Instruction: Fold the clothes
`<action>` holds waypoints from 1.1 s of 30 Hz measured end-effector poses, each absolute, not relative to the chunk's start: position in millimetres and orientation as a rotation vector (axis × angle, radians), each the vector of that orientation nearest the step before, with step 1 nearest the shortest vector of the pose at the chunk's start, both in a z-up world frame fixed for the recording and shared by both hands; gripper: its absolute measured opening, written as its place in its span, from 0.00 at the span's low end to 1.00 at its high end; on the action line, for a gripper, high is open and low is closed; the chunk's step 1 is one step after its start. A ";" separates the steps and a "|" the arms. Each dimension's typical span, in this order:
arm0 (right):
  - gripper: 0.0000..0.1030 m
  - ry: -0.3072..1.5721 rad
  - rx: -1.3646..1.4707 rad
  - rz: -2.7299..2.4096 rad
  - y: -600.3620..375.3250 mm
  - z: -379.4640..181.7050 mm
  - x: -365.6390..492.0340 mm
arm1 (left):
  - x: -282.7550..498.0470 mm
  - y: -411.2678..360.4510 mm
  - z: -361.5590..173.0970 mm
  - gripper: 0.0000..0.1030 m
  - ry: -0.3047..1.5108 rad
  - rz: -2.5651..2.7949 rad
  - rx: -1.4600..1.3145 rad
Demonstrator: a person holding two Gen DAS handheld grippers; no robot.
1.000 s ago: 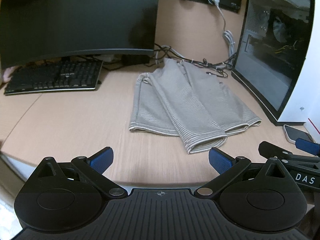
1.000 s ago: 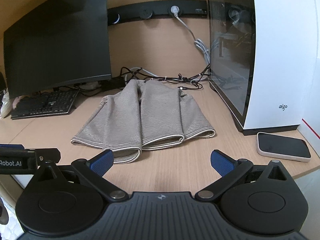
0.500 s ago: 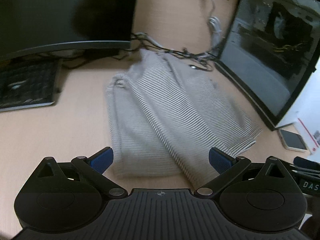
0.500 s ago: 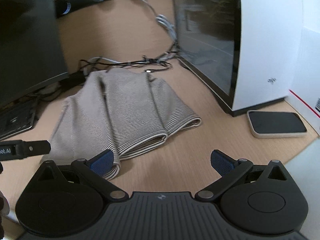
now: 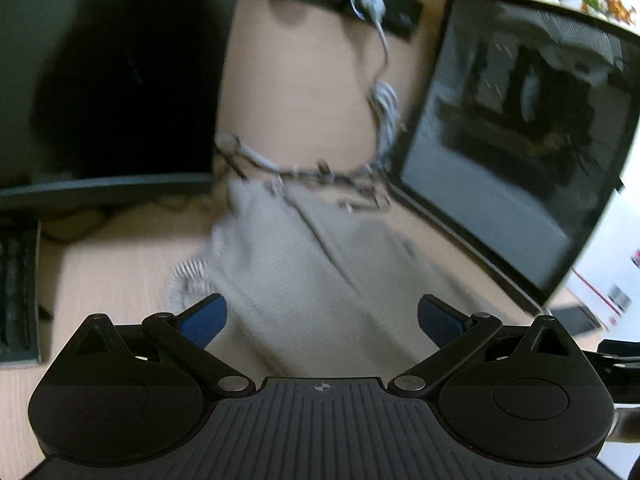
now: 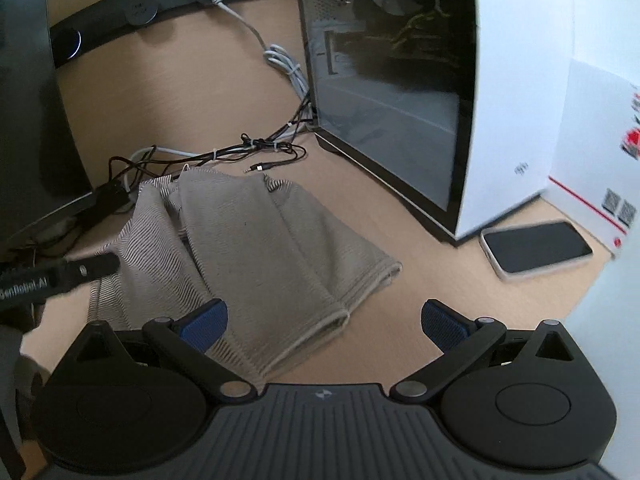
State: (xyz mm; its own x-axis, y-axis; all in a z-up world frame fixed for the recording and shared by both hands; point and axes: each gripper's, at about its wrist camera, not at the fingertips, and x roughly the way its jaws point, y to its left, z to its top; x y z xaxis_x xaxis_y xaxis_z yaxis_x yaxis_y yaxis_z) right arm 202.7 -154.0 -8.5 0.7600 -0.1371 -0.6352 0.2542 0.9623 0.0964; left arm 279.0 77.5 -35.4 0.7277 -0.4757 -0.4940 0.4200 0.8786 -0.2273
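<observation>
A grey striped garment (image 6: 256, 248) lies in loose folds on the wooden desk (image 6: 420, 280), its hemmed ends toward me. In the left wrist view the same garment (image 5: 320, 280) is blurred and fills the middle. My left gripper (image 5: 322, 320) hovers open over the garment's near part, nothing between its blue pads. My right gripper (image 6: 324, 322) is open too, above the garment's right hemmed corner. The left gripper's black tip (image 6: 86, 268) shows at the left of the right wrist view, over the garment's left side.
A white PC case with a glass side (image 6: 400, 92) stands to the right. A phone (image 6: 536, 248) lies beside it, next to a white box (image 6: 596, 148). Tangled cables (image 6: 256, 148) run behind the garment. A dark monitor (image 5: 108, 80) and keyboard (image 5: 18, 292) sit on the left.
Both grippers have moved forward and down over the garment, which now looms larger. Both stay open. The garment itself has not shifted.
</observation>
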 end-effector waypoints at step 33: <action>1.00 0.655 0.112 0.429 -157.3 -81.3 347.4 | 302.9 50.2 -55.0 1.00 0.496 -0.291 -0.049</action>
State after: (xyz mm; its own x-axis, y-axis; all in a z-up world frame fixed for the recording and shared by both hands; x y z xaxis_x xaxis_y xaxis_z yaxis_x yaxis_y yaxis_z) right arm 347.4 -157.3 -81.3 0.7092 0.4200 -0.5662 -0.3505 0.9069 0.2337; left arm 302.9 50.2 -55.0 0.8390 -0.2870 -0.4622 0.2633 0.9576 -0.1167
